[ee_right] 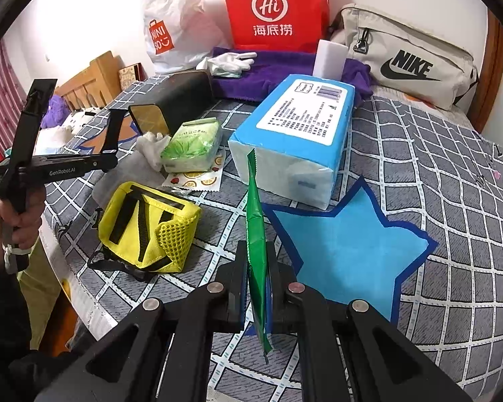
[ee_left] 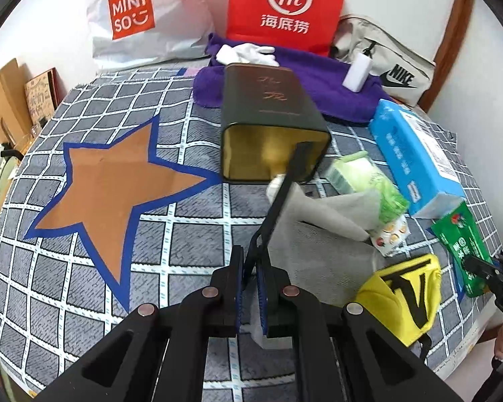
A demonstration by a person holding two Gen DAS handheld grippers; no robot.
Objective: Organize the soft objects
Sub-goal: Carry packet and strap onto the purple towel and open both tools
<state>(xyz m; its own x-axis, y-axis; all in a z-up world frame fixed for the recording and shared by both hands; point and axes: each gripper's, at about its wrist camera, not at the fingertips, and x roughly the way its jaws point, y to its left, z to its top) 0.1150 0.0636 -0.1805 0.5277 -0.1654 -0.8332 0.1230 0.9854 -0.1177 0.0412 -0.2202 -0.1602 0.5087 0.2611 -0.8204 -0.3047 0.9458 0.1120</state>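
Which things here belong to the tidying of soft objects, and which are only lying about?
Job: green packet in right gripper; black strip in left gripper; blue tissue pack; green tissue pack; yellow pouch; open tin.
Lying about, probably: red paper bag; Miniso bag; Nike bag.

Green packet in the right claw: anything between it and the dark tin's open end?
Yes. Between the green packet and the dark tin lie the yellow pouch and green tissue pack; crumpled white tissue sits at its mouth.
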